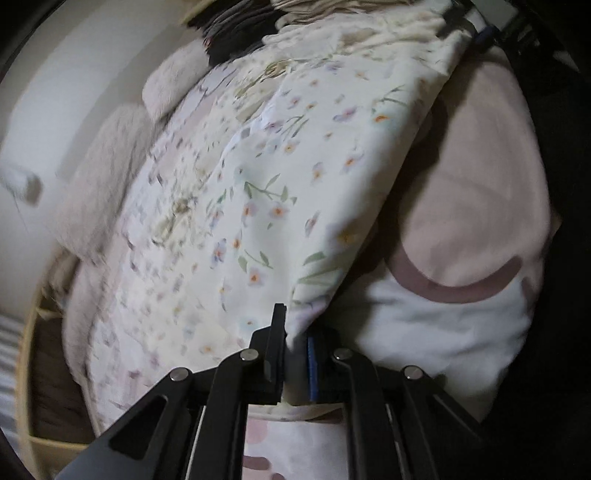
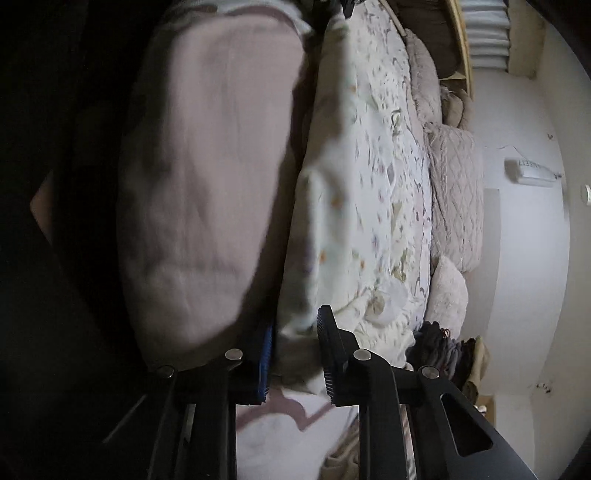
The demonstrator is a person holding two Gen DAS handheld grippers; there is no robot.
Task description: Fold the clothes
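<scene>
A cream garment with a small flower print (image 1: 317, 155) hangs stretched in the air between my two grippers. My left gripper (image 1: 295, 343) is shut on one corner of it. My right gripper (image 2: 295, 343) is shut on another edge of the same floral garment (image 2: 325, 206). A pale pink cloth with a mauve band (image 1: 469, 206) lies behind it and fills the left of the right wrist view (image 2: 207, 177). The floral bedspread (image 1: 166, 236) lies below.
Fluffy beige pillows (image 1: 110, 177) lie along the bed by a white wall (image 2: 524, 258). Dark folded clothes (image 1: 236, 33) are stacked at the far end of the bed. A wooden bed frame (image 1: 26, 369) edges the mattress.
</scene>
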